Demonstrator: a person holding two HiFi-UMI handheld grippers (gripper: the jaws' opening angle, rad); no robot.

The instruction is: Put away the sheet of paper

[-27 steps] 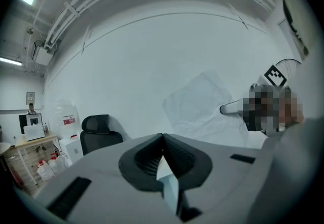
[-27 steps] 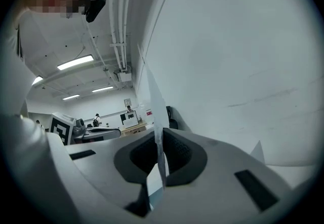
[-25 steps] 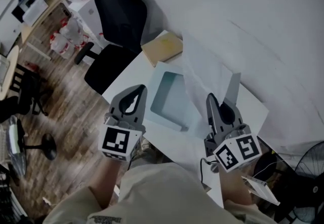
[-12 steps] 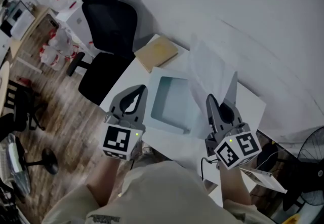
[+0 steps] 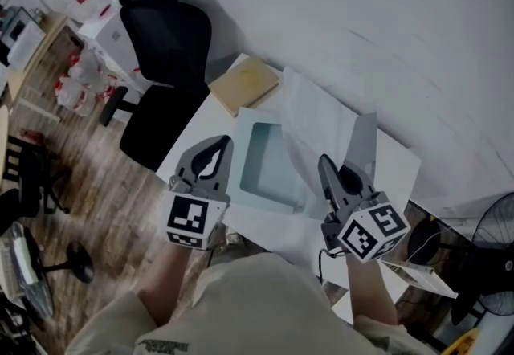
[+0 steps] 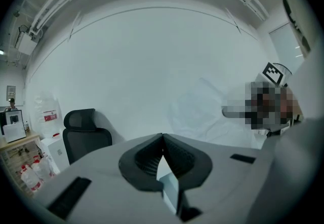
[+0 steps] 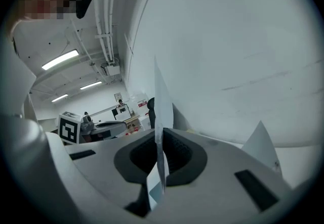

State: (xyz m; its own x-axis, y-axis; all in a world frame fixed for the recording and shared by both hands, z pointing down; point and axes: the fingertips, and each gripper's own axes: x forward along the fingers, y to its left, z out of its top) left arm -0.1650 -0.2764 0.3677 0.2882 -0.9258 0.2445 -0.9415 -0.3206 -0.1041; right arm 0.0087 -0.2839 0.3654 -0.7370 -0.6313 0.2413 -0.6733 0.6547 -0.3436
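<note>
Holding: the right gripper [image 5: 325, 163] has its fingers pinched tight on the sheet of paper [image 5: 320, 114], which runs edge-on between them in the right gripper view.
Paper: centre right of the frame, partly raised off the table [image 5: 397, 165], next to the open box [image 5: 269, 159].
Left gripper [image 5: 225, 140]: lower left of centre, fingers pressed together on nothing.
Risk one: the thin, limp sheet is held at one edge only, so it could buckle, crease or tear if it snags the box rim.
Risk two: so small a pinch may slip and let the sheet slide off the table.
</note>
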